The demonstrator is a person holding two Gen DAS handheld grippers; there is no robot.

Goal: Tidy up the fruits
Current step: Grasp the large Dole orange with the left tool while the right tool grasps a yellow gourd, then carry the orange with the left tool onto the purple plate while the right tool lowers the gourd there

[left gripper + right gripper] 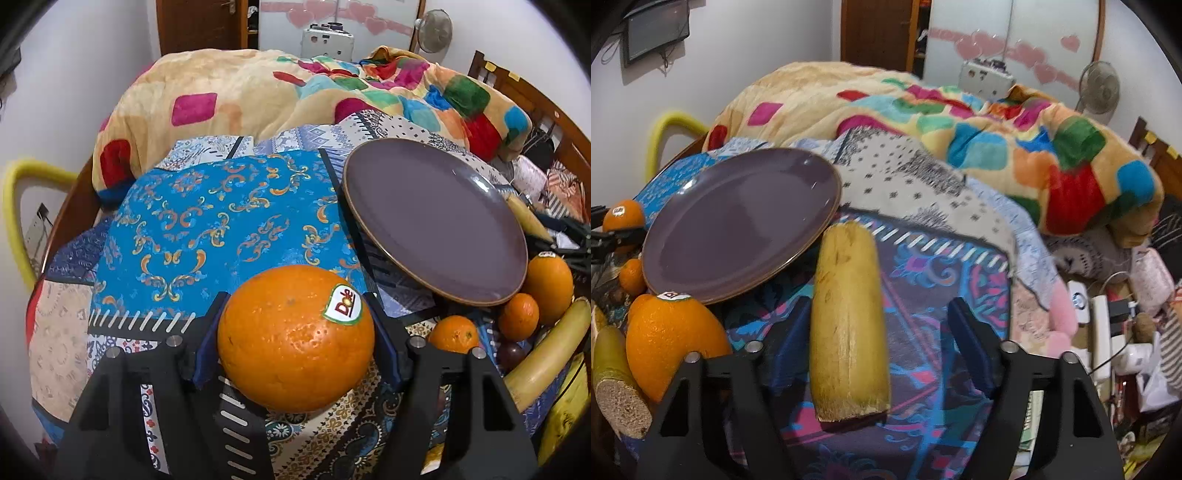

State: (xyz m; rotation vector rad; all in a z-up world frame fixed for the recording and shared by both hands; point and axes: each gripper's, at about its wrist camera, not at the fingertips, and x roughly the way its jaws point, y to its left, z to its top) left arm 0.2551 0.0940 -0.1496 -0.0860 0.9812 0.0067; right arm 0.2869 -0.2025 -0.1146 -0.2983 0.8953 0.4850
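Observation:
My left gripper (295, 328) is shut on a big orange (295, 338) with a Dole sticker, held just above the patterned bedspread. A purple plate (432, 218) lies to its right; it also shows in the right wrist view (738, 221). My right gripper (882, 332) is open around a yellow sugarcane piece (847, 321) that lies on the bedspread nearer the left finger, apart from the right finger. Another Dole orange (668, 339) and a second cane piece (613, 380) lie left of it. Two small oranges (519, 315) sit below the plate.
A colourful blanket (258, 88) is heaped at the far side of the bed. Another cane piece (550, 350) lies at the right edge in the left wrist view. Cluttered floor items (1108, 317) lie right of the bed.

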